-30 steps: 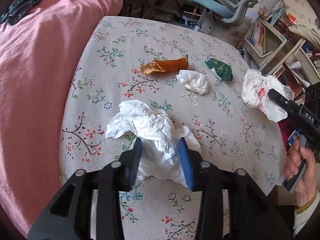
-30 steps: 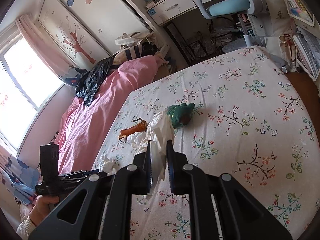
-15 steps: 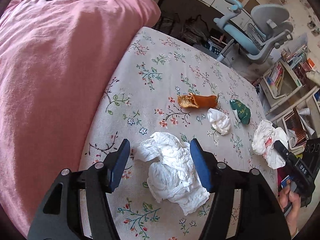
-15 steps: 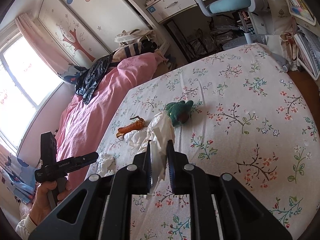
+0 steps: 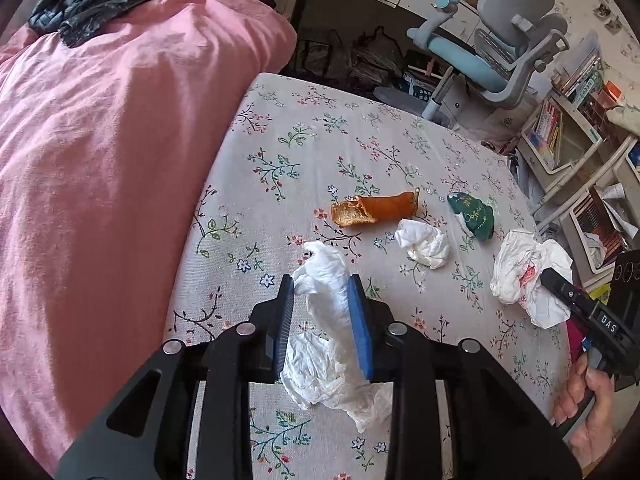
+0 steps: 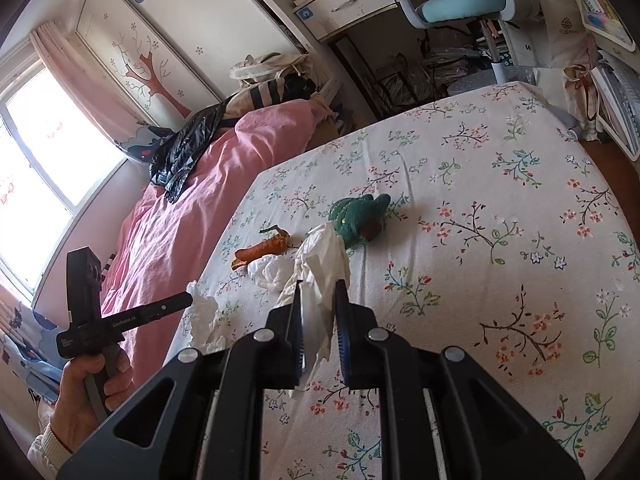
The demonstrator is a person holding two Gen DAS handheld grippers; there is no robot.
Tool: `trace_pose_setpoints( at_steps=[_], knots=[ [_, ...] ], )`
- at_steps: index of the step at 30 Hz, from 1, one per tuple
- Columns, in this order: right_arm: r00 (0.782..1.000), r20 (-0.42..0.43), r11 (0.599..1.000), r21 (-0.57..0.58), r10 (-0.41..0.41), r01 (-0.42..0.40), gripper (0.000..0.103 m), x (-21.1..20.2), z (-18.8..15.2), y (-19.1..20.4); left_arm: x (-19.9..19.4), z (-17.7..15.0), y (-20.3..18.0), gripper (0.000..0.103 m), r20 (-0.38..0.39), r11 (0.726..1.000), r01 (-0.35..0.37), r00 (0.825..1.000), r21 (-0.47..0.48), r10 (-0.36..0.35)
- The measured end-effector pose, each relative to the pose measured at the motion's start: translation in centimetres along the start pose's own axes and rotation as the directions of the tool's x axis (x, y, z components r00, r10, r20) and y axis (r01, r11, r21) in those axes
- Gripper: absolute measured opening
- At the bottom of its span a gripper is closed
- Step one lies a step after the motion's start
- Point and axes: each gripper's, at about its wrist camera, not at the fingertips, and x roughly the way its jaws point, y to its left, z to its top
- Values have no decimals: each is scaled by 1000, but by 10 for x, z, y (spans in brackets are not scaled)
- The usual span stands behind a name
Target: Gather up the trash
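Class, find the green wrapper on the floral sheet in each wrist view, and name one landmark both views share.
Left wrist: the green wrapper lies right of centre, beside the orange peel.
Right wrist: the wrapper lies at centre, above the gripper.
Shared landmark: the orange peel.

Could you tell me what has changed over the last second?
The left gripper opened, then shut again on the large white tissue. The right gripper kept its crumpled paper. The orange peel, small tissue and green wrapper stayed put.
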Motion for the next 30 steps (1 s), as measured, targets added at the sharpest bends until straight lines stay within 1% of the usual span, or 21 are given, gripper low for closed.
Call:
trace_pose_setpoints(
  at_steps=[2,6,10,12,13,14,16,18,21,24,27,30],
  knots=[
    [1000,0,1000,-1,0,0,15,0,0,0,5,-2,-4,36,-19,999,-18,1000,27,19],
    [1000,-4,1000,-1,0,0,16,1,0,0,20,-9,-15,37,-52,995,-43,998,86,48],
    [1000,-8,1000,-5,3,-3,16,3,-1,2,26,-14,-28,36,-36,988,-63,997,143,69],
    [1000,-7,1000,-7,5,-5,16,3,0,3,28,-15,-32,14,-32,986,-56,998,160,62],
    [1000,-6,1000,-6,5,-5,16,3,0,3,26,-14,-32,13,-27,987,-47,998,154,52],
    [1000,-5,1000,-6,6,-6,16,3,0,3,22,-12,-32,11,-8,988,-44,999,146,46],
    [1000,-2,1000,-6,8,-8,16,2,0,2,9,-8,-31,10,36,992,-31,999,124,27],
    [1000,0,1000,-6,12,-12,16,1,0,3,-4,-3,-28,10,83,996,5,996,87,-12],
    [1000,6,1000,-3,27,-27,16,-1,0,7,-30,0,-23,10,160,996,87,983,22,-90],
    [998,22,998,-1,60,-60,16,-8,0,17,-51,-4,-25,10,215,990,143,967,-3,-139],
    [996,47,996,-27,80,-79,16,-22,-3,33,-69,-14,-33,10,247,988,153,957,8,-150],
    [993,73,995,-53,90,-86,16,-36,-7,45,-83,-28,-35,10,259,990,143,956,5,-139]
  ],
)
